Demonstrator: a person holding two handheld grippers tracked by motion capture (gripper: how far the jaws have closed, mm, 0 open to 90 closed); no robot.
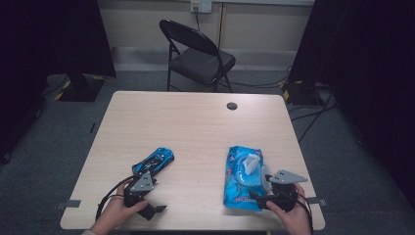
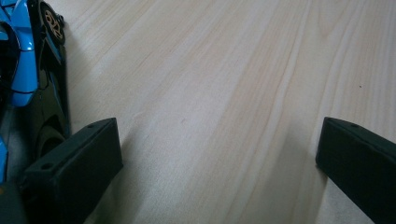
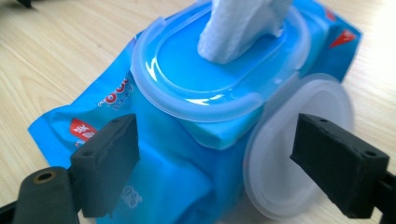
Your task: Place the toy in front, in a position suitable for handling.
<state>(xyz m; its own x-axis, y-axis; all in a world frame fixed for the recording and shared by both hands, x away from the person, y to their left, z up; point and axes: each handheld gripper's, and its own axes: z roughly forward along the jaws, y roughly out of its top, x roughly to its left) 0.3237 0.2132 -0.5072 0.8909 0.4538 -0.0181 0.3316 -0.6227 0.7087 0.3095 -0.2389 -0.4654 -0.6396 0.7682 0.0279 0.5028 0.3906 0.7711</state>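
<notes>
The pack of wet wipes [image 1: 243, 177] lies flat on the right side of the bench [image 1: 195, 127], near the front edge, with its clear flip lid [image 3: 299, 149] swung open to the side and a white wipe [image 3: 243, 25] standing up out of the oval dispenser. The right claw [image 1: 266, 193] sits low at the pack's near end, jaws spread wide with the soft blue wrapper between them, one jaw out in front of the open lid, holding nothing as far as I can see. That pack looks squashy and a bit slick; a pinch on the film would likely crumple rather than grip, so the stiffer plastic ring round the opening, or the wipe itself, seems the better place to take hold. The wipe should be limp, light and damp, and I would expect it to tear or drag the pack along if tugged without something pressing the pack down. The left claw [image 1: 147, 196] rests on the bench well apart from it, jaws wide open and empty, one jaw just beside a blue toy car [image 1: 154, 161].
</notes>
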